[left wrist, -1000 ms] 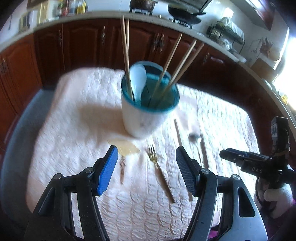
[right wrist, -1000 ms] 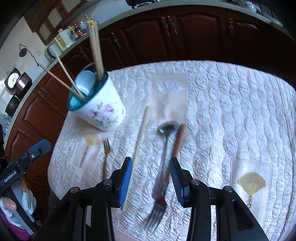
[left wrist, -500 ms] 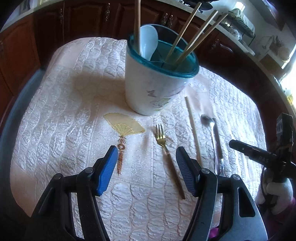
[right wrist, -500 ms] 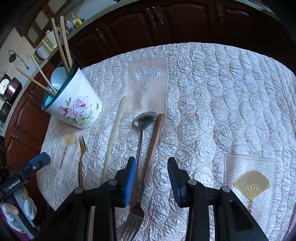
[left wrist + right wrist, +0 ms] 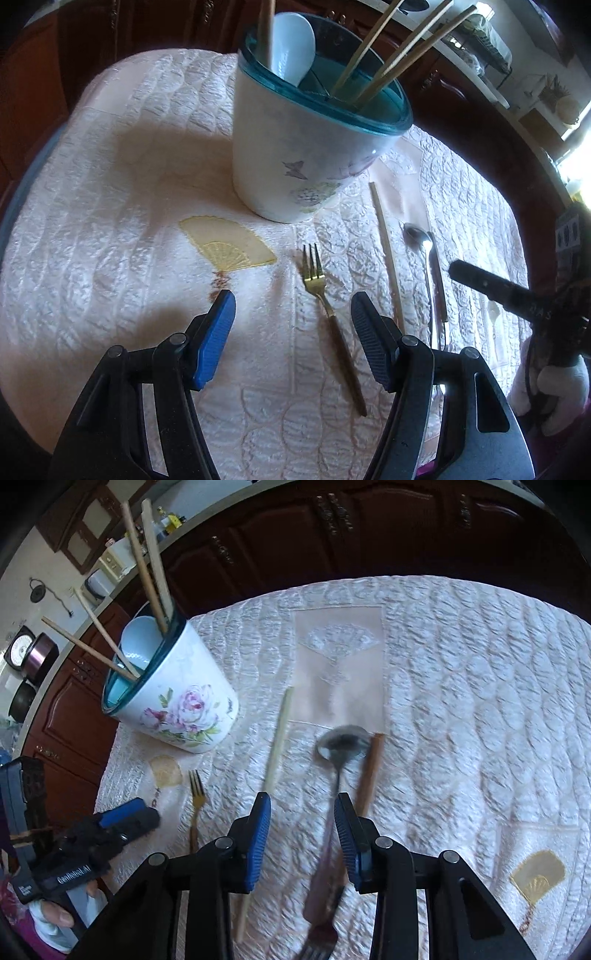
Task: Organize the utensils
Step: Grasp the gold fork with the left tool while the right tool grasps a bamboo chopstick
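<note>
Beside the white floral teal-rimmed utensil cup (image 5: 295, 147), the gaping, empty left claw (image 5: 293, 325) straddles the gold brown-handled fork (image 5: 328, 314); the right claw (image 5: 302, 834), parted and empty, risks snagging the steel spoon (image 5: 341, 749) and neighbouring brown-handled fork (image 5: 365, 775) together.

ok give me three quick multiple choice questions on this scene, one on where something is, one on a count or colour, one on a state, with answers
1. Where does the gold fork lie?
A. inside the holder
B. on the tablecloth in front of the holder
C. between the right gripper's fingers

2. What colour is the rim of the floral utensil holder?
A. teal
B. red
C. yellow

3. How does the left gripper stand?
A. shut on the fork
B. shut on a chopstick
C. open, holding nothing

Answers:
1 B: the fork rests flat on the quilted tablecloth, tines toward the holder.
2 A: a teal band runs around the holder's top edge.
3 C: its jaws are wide apart with the fork lying on the cloth between them.
</note>
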Demonstrator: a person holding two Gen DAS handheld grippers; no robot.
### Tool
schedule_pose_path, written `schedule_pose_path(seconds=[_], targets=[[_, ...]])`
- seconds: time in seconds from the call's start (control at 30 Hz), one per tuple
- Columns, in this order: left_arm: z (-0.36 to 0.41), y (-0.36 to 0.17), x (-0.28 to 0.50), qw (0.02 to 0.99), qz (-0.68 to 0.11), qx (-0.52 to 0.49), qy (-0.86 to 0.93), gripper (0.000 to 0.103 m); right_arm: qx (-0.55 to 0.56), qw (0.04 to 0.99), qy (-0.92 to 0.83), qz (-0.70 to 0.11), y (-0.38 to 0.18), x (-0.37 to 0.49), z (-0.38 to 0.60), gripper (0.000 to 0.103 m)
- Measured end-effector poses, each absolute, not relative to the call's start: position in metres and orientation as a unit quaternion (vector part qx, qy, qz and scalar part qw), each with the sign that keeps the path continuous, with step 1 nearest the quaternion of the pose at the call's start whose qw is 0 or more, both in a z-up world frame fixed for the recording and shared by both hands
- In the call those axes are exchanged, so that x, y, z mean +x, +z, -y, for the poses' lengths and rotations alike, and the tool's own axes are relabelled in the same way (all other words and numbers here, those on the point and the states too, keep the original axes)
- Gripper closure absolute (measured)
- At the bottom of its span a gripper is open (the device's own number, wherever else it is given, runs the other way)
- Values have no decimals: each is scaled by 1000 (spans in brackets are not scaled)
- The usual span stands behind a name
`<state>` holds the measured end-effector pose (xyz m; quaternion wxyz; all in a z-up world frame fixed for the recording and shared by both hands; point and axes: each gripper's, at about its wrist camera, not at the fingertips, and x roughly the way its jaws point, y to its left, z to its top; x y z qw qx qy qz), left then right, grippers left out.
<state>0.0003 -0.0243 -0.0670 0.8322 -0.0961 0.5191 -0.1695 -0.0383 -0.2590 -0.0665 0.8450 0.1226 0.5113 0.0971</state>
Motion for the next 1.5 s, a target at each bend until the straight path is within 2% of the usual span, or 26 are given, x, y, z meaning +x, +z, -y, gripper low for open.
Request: schedule_pose_path(seconds=[0.37,0.57,0.93,0.97,1.03,1.27,1.33,1.4,1.5], targets=[[24,-82,25,825,-519,-106,-199,40,105,831,127,-531,-86,4,223,68],[34,-90,39,817,-524,-70,-232,57,105,824,132,-540,-96,23,217,68],[47,-99,50,810,-519,-78,-261,60,100,816,132,-553,-104,50,219,68],[49,-99,49,808,-522,-76,-264,63,99,816,132,-554,-107,51,217,68],[53,-100,48,807,-524,-64,-265,87,97,816,132,-555,-109,57,215,68],[60,-101,46,800,-530,-63,-274,98,99,818,133,-551,-115,75,212,68],[60,-100,44,801,-528,-57,-275,99,87,821,133,-549,-117,83,208,77],[60,-99,40,802,-527,-52,-276,100,72,823,133,-547,-117,86,204,92],[59,-98,36,804,-525,-49,-276,101,73,822,139,-547,-119,82,206,94]])
